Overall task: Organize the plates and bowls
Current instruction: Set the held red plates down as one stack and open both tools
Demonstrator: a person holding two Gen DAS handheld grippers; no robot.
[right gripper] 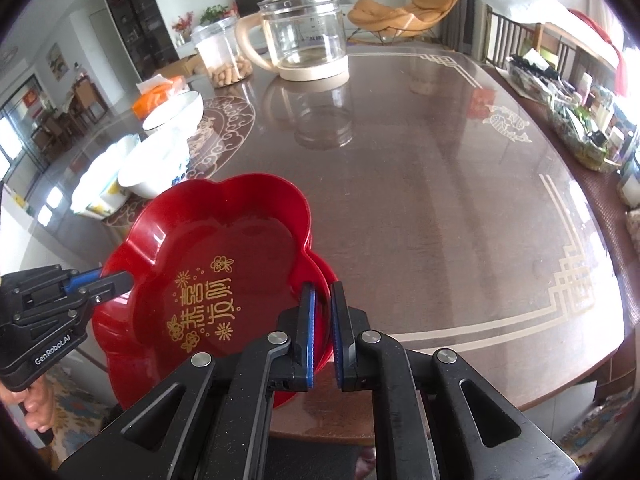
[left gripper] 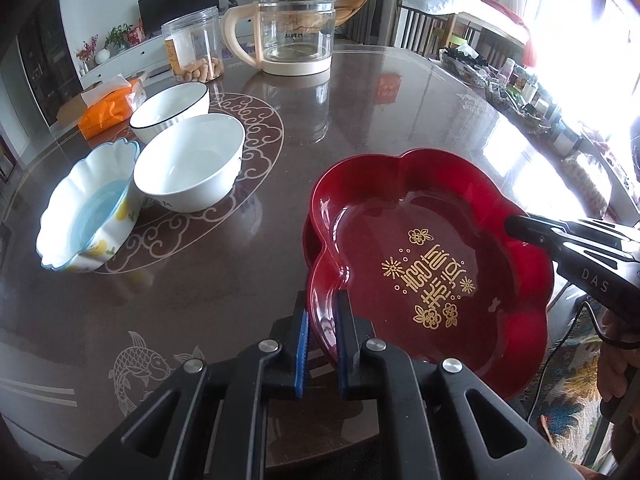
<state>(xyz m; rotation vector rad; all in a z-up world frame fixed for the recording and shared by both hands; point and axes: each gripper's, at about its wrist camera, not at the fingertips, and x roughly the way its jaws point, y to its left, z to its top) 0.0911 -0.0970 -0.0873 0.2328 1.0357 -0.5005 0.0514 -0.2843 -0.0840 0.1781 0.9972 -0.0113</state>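
Note:
A red flower-shaped plate (left gripper: 432, 248) with gold characters lies on a second red plate (left gripper: 307, 240) at the table's near edge; it also shows in the right wrist view (right gripper: 208, 248). My left gripper (left gripper: 322, 312) is shut on the top plate's left rim. My right gripper (right gripper: 322, 300) is shut on its right rim; its fingers (left gripper: 532, 230) show at the right of the left wrist view. Three bowls stand at the left: a scalloped blue-and-white bowl (left gripper: 86, 208), a plain white bowl (left gripper: 190, 162) and a black-rimmed white bowl (left gripper: 170, 110).
A glass kettle (left gripper: 294, 28) and a clear jar of peanuts (left gripper: 194, 46) stand at the far side of the brown table (left gripper: 380, 120). An orange tissue pack (left gripper: 108, 106) lies behind the bowls. A cluttered tray (right gripper: 576, 120) sits along the right edge.

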